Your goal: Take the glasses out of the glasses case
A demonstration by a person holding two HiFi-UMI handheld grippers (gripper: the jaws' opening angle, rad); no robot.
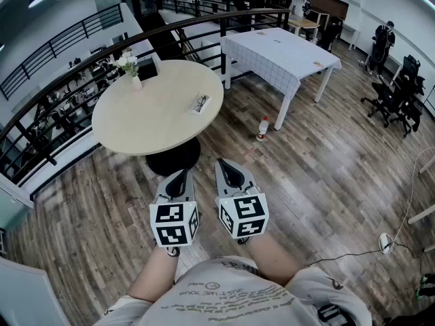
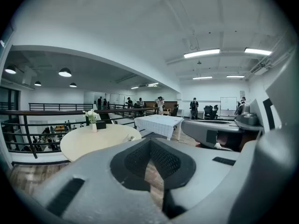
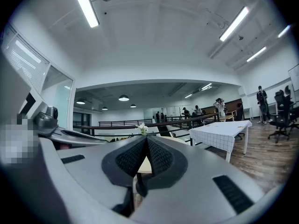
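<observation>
A white glasses case lies open on the round beige table, near its right edge, with dark glasses inside it. The same case shows small on the table in the left gripper view. My left gripper and right gripper hang side by side over the wooden floor, well short of the table. Both are shut with nothing between their jaws. The right gripper view shows its jaws pressed together, with the table partly hidden behind them.
A vase of white flowers and a dark box stand at the table's far side. A white-clothed rectangular table stands to the right, a bottle on the floor beside it. A black railing runs behind. Office chairs stand far right.
</observation>
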